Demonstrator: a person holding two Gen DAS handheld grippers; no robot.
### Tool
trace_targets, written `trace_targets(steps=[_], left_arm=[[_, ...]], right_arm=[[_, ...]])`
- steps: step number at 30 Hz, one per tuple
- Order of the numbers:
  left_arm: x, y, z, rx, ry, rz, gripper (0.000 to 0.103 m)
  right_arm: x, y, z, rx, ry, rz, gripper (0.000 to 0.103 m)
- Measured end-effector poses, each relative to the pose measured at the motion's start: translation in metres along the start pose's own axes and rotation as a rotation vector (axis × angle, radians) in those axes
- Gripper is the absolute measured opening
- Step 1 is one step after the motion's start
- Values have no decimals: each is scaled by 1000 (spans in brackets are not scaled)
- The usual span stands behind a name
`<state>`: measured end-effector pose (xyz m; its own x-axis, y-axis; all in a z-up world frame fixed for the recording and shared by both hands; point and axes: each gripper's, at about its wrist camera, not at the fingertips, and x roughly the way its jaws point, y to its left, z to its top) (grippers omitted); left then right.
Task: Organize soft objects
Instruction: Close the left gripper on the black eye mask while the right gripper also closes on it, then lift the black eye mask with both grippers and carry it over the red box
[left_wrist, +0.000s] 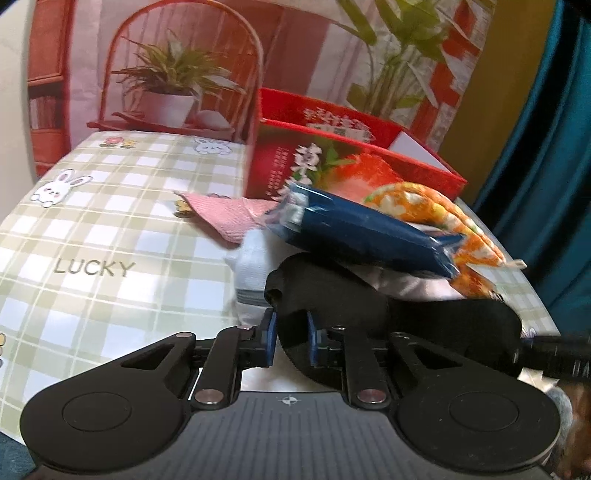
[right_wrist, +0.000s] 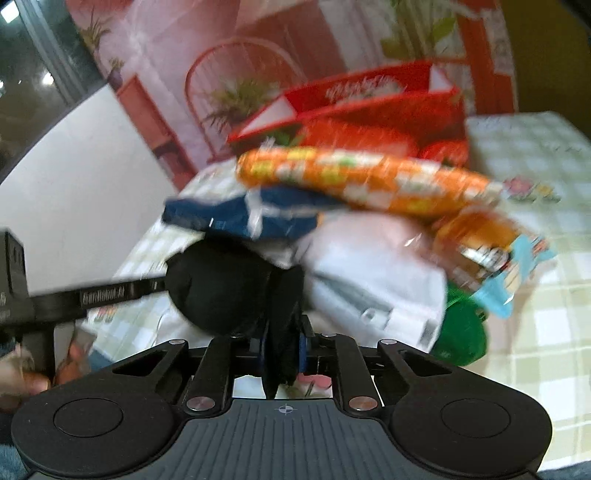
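- Black, matte fabric piece (left_wrist: 388, 317) is sitting at the near edge of the heap, rounded and padded-looking, perhaps an eye mask; both grippers are pinching it.
- Left gripper (left_wrist: 290, 334) is clenched on one end of the black fabric, blue pads pressing the cloth from either side.
- Right gripper (right_wrist: 282, 350) is clamped on a thin fold of the same fabric; that view is blurred, so finer detail is not readable.
- Red cardboard box (left_wrist: 369, 155) is standing open behind the heap, glossy, printed with strawberries; nothing soft is showing inside it, though its floor is mostly hidden.
- Judging from this, sorting is barely under way: the heap is lying unsorted on the desk (left_wrist: 110, 221), just in front of the box.
- Blue plastic-wrapped pack (left_wrist: 369, 232) is resting on top, crinkly and shiny, flat and oblong.
- Orange patterned pad (left_wrist: 443, 214) is lying behind it, quilted-looking, floppy, touching the blue pack.
- Pink textured cloth (left_wrist: 225, 214) is spreading flat on the desk, waffle-like surface.
- White fabric (left_wrist: 251, 273) is bunching beneath the pile, soft and creased.
- Green soft item (right_wrist: 463, 332) and a crinkly snack-like packet (right_wrist: 491, 254) are showing on the far side of the heap in the right view.
- Desk cover is smooth, checked green and white, with rabbit prints.
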<state>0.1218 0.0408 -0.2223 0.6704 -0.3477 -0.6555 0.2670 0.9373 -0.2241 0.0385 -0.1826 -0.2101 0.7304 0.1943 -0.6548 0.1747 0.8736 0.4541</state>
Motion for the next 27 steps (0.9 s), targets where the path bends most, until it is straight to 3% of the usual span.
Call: trace_targets(steps=[4,7,12,17,22,27], left_arm=[[4,-4,-4,11,30,-58,19],[11,-5,-6,15,54,-59,22],[24,3,-2,-21,74,-33,28],[30,3,6,24,51,-29,46],[43,-2,8,45,80,-57,51],[51,0,5,-8,112,-128,52]], right_arm=[[-13,-2,6,-24,-89,-38,11],[-20,-3,10,-61,-130,-77,11],[-16,-16,10,-45,-135,-131,11],[-18,-24,5,-25,-145,-154,11],[-16,-25,4,-22,-143,-165,11],[-13,-27,4,-15,-134,-171,11]])
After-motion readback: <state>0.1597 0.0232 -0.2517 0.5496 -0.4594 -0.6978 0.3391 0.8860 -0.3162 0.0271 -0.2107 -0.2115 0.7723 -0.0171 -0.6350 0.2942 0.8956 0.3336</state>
